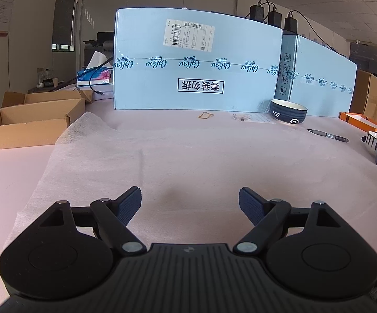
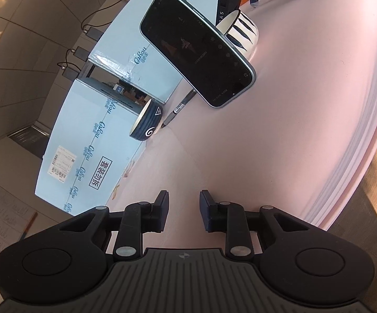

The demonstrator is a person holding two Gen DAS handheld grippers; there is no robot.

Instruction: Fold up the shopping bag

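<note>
No shopping bag shows as such in either view. A thin white fibrous sheet (image 1: 105,151) lies flat on the pink table (image 1: 214,161); whether it is the bag I cannot tell. My left gripper (image 1: 189,195) is open and empty, just above the sheet's near part. My right gripper (image 2: 184,198) is open and empty, rolled sideways over the pink table (image 2: 293,135) near its edge.
Two large light-blue cartons (image 1: 196,60) stand at the back. An open cardboard box (image 1: 31,120) is at the left. A dark bowl (image 1: 288,111), a pen (image 1: 328,135), a rubber band (image 1: 206,115), a striped bowl (image 2: 240,30) and an upright phone (image 2: 196,57) are on the right.
</note>
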